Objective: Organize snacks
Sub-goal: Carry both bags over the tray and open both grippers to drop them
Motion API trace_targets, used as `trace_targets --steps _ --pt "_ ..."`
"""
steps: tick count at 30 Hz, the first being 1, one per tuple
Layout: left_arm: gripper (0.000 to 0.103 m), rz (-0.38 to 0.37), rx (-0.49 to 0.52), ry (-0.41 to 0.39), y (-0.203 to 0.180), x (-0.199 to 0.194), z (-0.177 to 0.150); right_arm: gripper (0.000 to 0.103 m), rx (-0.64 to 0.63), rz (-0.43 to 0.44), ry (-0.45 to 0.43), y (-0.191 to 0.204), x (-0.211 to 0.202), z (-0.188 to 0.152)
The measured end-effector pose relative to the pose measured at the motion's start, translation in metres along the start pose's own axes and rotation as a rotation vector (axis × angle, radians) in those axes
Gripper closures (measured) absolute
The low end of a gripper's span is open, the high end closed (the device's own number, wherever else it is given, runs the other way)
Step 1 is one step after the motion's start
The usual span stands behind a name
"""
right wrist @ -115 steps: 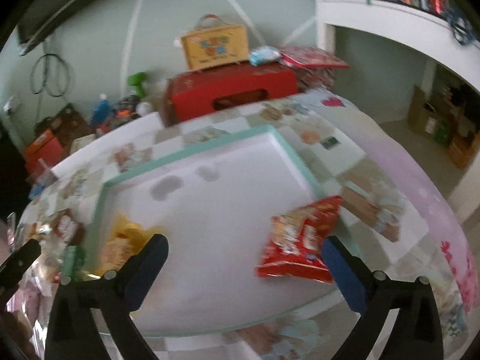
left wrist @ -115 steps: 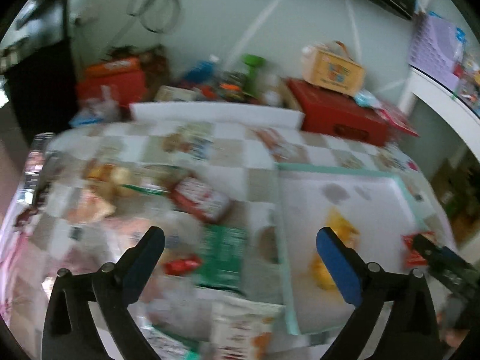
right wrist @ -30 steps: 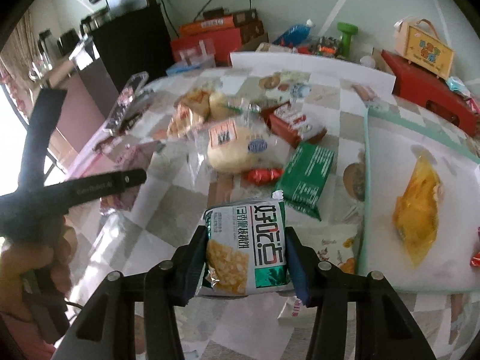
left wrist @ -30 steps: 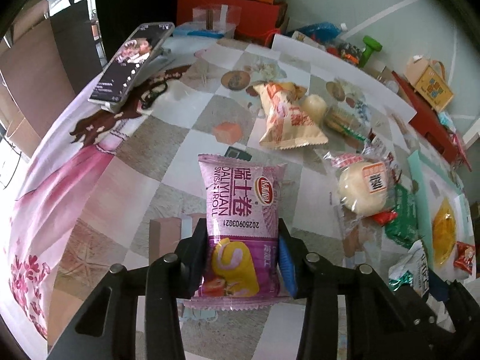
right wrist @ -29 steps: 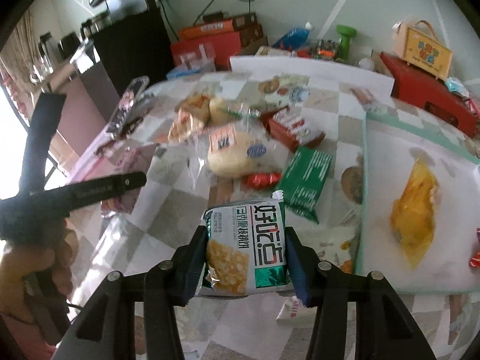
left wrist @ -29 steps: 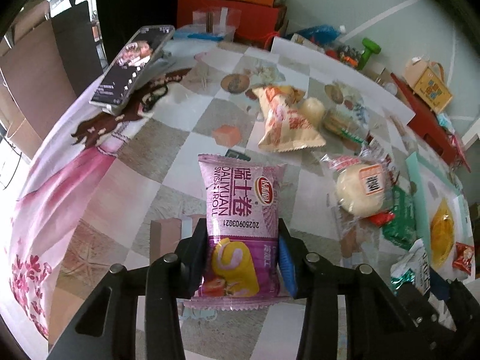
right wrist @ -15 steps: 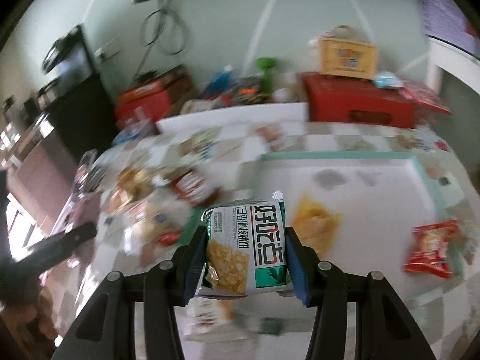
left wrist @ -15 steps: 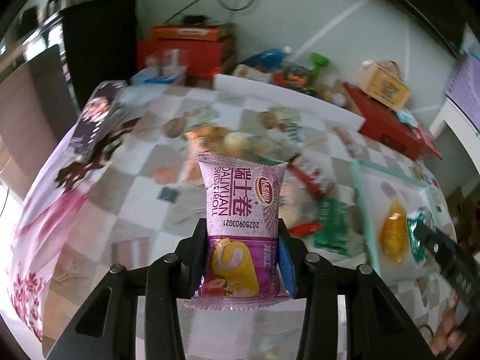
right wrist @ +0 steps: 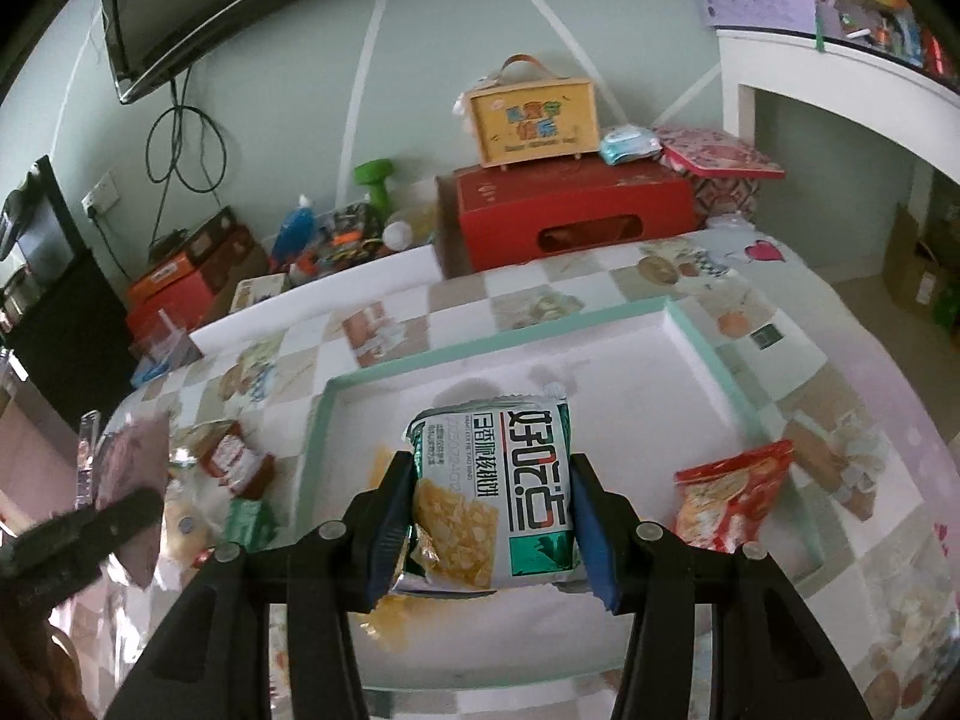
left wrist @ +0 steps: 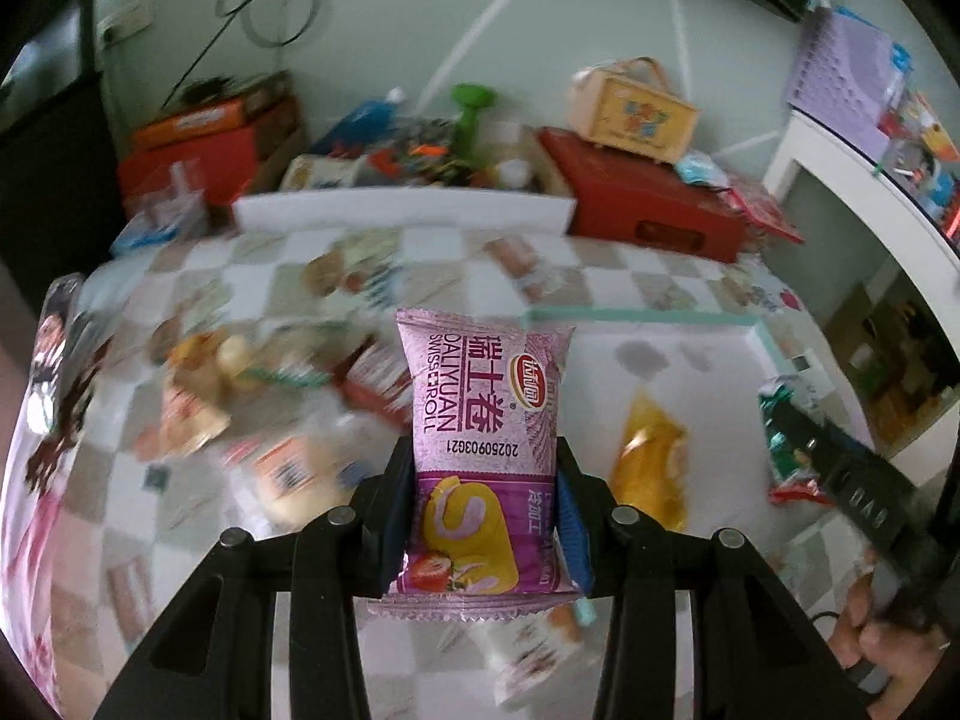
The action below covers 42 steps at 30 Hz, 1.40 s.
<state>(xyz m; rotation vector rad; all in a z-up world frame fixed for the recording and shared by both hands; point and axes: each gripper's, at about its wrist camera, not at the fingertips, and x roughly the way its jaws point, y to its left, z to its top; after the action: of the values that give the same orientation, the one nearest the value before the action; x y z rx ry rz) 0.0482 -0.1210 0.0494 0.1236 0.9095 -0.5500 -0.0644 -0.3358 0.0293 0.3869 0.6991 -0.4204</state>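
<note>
Your right gripper [right wrist: 492, 516] has its fingers clenched on the green-and-white cracker pack [right wrist: 498, 498], held upright with its long axis along the fingers, directly above the teal-rimmed white tray [right wrist: 708, 354]. Your left gripper [left wrist: 483, 498] is grasping the purple Swiss-roll pack [left wrist: 483, 420] the same way, but short of the tray's left rim, over the checked worktop [left wrist: 456, 252]. The right hand is therefore the nearer to a drop. In the tray lie a yellow pack [left wrist: 651, 468] near the left rim and a red chip bag [right wrist: 732, 492] toward the right rim. The left wrist view is motion-blurred, so the loose snacks [left wrist: 252, 420] left of the tray cannot be identified; the held packs hide the tray floor beneath them.
</note>
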Motion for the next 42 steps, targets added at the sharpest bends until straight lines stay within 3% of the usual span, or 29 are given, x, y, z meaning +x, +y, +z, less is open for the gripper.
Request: trace_targets --steps 13,23,29,32,34,42 --pt "0.059 -0.09 0.071 0.016 -0.055 0.07 0.022 0.05 -0.008 -0.1 -0.013 -0.03 0.021 0.006" --pt "0.058 -0.092 0.114 0.027 -0.073 0.087 0.024 0.05 0.036 -0.148 -0.005 -0.049 0.028 0.007" --pt "0.042 -0.085 0.094 0.006 -0.066 0.074 0.027 0.049 0.002 -0.168 0.001 -0.042 0.029 0.007" --pt "0.038 -0.064 0.075 0.004 -0.056 0.067 0.026 0.036 -0.006 -0.174 0.001 -0.04 0.027 0.007" --pt "0.028 -0.042 0.051 0.005 -0.047 0.064 0.025 0.026 -0.02 -0.18 0.002 -0.037 0.027 0.007" --pt "0.019 0.022 -0.054 0.004 -0.007 0.051 0.013 0.001 -0.091 -0.173 -0.004 -0.018 0.023 0.006"
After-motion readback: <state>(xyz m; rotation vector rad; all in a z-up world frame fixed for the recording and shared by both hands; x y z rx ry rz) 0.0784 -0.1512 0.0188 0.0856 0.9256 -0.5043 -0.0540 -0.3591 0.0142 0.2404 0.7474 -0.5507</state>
